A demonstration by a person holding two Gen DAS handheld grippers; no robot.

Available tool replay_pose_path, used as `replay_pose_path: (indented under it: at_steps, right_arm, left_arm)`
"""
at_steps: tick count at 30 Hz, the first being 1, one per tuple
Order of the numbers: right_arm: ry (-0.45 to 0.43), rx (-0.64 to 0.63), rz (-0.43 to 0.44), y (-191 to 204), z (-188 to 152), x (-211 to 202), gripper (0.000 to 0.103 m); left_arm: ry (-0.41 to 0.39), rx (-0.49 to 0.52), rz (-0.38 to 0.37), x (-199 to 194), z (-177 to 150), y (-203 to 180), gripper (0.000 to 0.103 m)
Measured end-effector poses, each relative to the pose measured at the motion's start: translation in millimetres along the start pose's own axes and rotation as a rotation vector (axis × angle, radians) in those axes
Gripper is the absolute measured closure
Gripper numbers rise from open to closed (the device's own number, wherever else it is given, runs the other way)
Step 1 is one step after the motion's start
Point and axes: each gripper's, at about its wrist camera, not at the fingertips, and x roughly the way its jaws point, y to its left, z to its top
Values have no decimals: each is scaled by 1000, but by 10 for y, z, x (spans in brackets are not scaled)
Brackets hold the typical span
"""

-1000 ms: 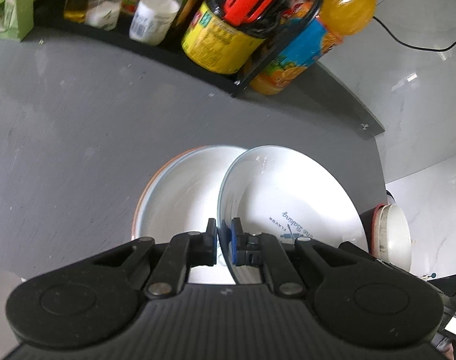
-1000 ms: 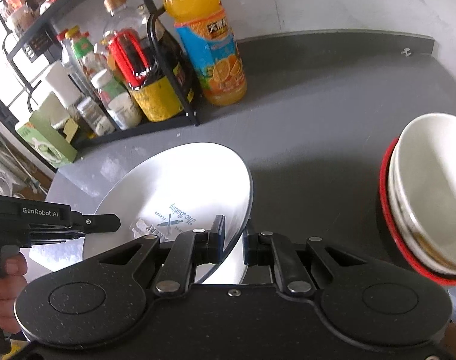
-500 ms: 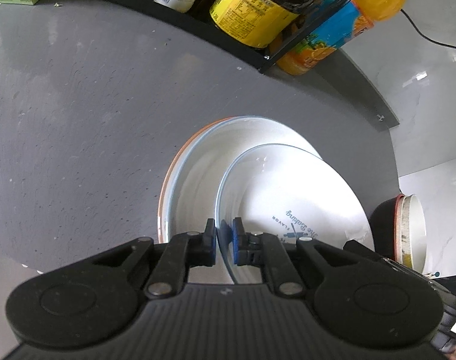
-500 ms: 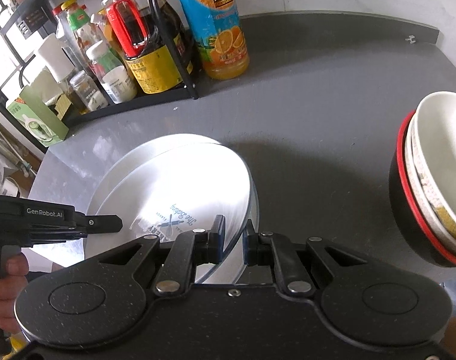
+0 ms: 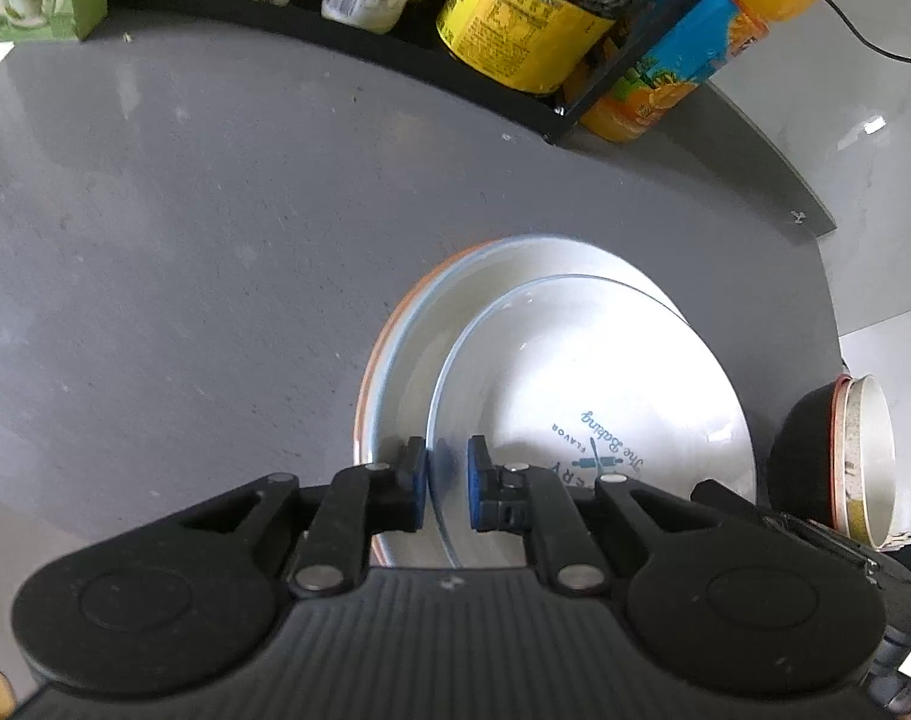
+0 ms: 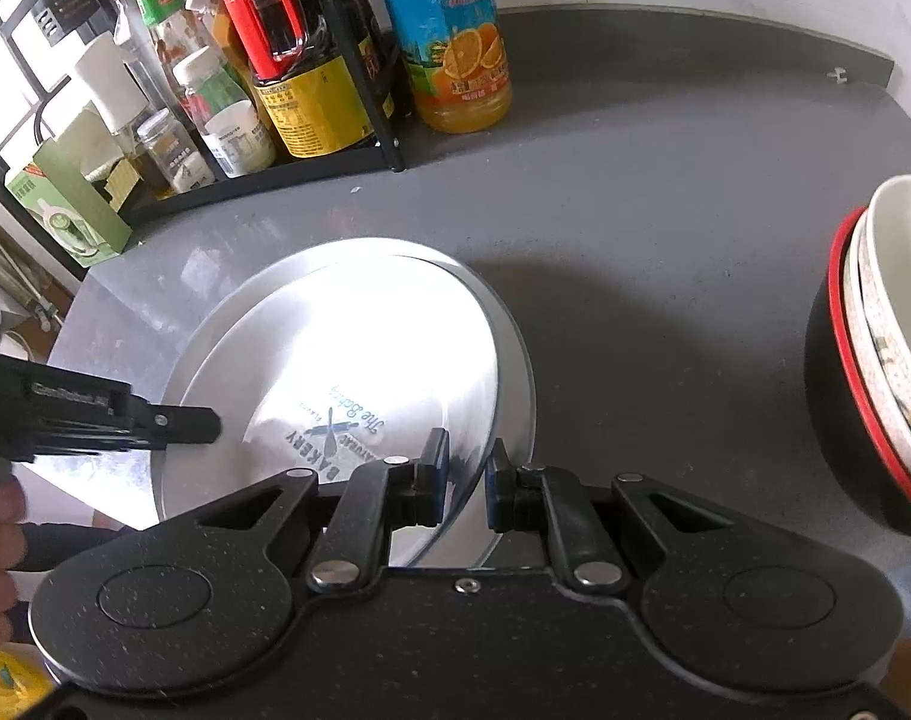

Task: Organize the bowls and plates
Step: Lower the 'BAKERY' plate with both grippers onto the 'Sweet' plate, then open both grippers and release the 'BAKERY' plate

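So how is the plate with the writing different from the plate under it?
The printed plate has blue bakery lettering and a thin blue rim; the lower plate looks plain inside with an orange edge. The printed plate sits on top, off-centre, between both grippers' open fingers; the lower plate lies on the grey counter. Both are round and white.

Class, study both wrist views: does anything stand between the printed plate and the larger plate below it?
Nothing visible does. The printed plate sits straight over the larger plate, and both the left gripper and right gripper have opened around its rim.
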Motion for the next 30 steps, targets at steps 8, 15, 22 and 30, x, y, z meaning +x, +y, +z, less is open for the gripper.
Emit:
replay_pose_path:
  at_steps: [8, 15, 22, 30]
  right_arm:
    - [1, 6, -1, 11, 30, 92, 90]
    - [16, 18, 14, 31, 29, 213, 87]
    - [53, 35, 23, 51, 73, 211, 74]
    - [-1, 36, 11, -15, 95, -103, 55]
  left_arm:
    - [-62, 17, 27, -234, 43, 17, 93]
    - [-59, -3, 41, -248, 21, 88, 93]
    - [-57, -8, 47, -228, 36, 70, 93]
    - [-63, 2, 41, -265, 115, -5, 93]
